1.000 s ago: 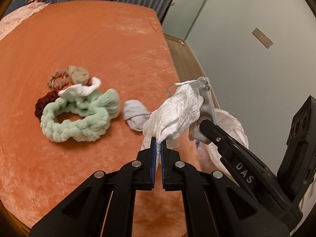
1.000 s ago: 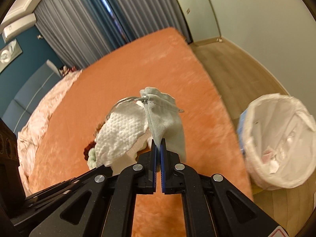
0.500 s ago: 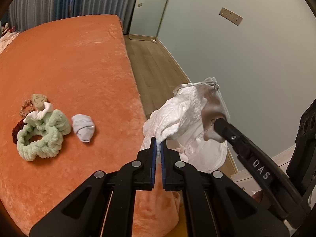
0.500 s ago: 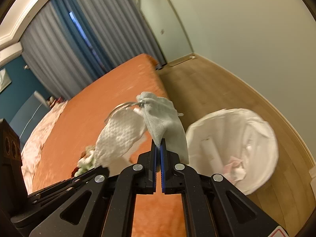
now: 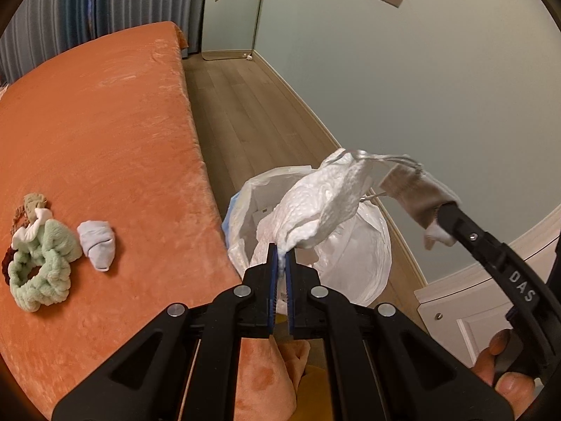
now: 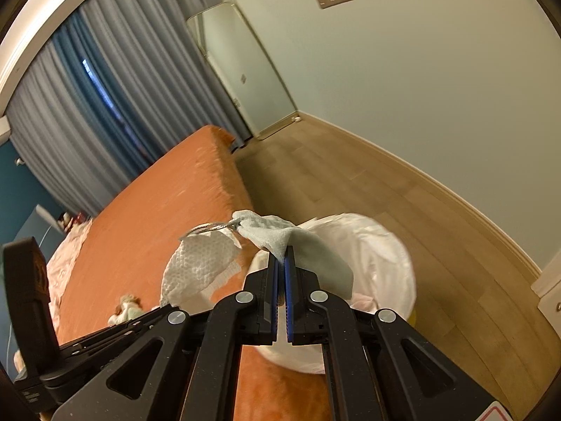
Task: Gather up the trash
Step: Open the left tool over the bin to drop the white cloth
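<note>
- A crumpled white paper towel (image 5: 326,200), embossed with a fine dimpled pattern, is held up in the air above the open mouth of the trash bin (image 5: 354,256), which stands on the wooden floor (image 5: 252,112) just beside the edge of the bed.
- The towel's lower corner is pinched between the blue pads of the left gripper (image 5: 280,263), whose jaws are clenched on it.
- A small grey cloth pouch (image 6: 280,235) with a thin drawstring loop is clamped at one corner by the right gripper (image 6: 282,266); the pouch hangs just beside the towel and over the bin.
- In the left wrist view the right gripper is seen coming in from the lower right, with fingers (image 5: 505,386) of the person's hand wrapped round its handle.
- Both grippers are angled downward toward the bin.
- The bin is lined with a thin, wrinkled white plastic bag; some paper scraps are visible inside.
- The bed is covered by an orange plush blanket (image 5: 105,122) with a soft, slightly matted nap.
- On the blanket, well apart from the bin, a fluffy mint-green scrunchie (image 5: 38,273) is seen lying among smaller hair ties, with a small balled pale cloth (image 5: 96,245) just beside it.
- Pleated grey curtains (image 6: 105,87) are seen behind the bed.
</note>
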`<act>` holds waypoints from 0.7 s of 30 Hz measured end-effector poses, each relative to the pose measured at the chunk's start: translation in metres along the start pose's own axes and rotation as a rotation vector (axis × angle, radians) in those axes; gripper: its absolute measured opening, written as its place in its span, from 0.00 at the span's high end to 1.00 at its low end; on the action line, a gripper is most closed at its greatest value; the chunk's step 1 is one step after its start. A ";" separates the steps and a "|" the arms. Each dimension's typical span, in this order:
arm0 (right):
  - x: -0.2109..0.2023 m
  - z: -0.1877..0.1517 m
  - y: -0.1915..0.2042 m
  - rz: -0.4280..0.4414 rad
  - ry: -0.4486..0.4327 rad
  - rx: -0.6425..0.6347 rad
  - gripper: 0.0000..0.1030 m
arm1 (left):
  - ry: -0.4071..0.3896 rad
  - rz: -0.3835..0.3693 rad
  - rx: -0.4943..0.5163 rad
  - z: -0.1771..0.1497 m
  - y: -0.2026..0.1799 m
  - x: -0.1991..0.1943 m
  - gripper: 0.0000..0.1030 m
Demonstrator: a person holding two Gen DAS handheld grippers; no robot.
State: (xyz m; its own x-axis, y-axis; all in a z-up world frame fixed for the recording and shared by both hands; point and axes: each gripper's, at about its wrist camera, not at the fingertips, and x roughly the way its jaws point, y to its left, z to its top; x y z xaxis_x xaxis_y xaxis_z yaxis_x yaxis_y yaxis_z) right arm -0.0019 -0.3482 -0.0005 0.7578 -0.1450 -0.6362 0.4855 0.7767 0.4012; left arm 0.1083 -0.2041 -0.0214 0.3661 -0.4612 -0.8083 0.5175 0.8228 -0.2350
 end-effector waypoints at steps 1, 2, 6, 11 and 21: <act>-0.001 0.003 -0.005 -0.007 -0.005 0.009 0.97 | 0.006 0.003 0.006 0.002 -0.003 0.005 0.96; -0.002 0.004 -0.009 -0.010 -0.009 0.016 0.97 | 0.012 0.005 0.010 0.002 -0.005 0.009 0.96; -0.004 0.009 -0.027 -0.028 -0.019 0.037 0.97 | 0.031 0.011 0.009 0.004 -0.011 0.023 0.96; 0.001 0.011 -0.034 -0.035 -0.020 0.051 0.97 | 0.065 0.008 0.003 0.007 -0.019 0.041 0.96; 0.026 0.005 -0.017 -0.051 0.049 -0.025 0.89 | 0.045 0.006 -0.091 0.010 -0.012 0.038 0.41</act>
State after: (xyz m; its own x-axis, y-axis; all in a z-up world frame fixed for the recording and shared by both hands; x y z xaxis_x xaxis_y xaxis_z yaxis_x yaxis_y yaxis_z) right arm 0.0119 -0.3679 -0.0210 0.7102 -0.1549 -0.6868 0.5113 0.7840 0.3519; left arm 0.1234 -0.2347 -0.0439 0.3331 -0.4425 -0.8326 0.4422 0.8532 -0.2765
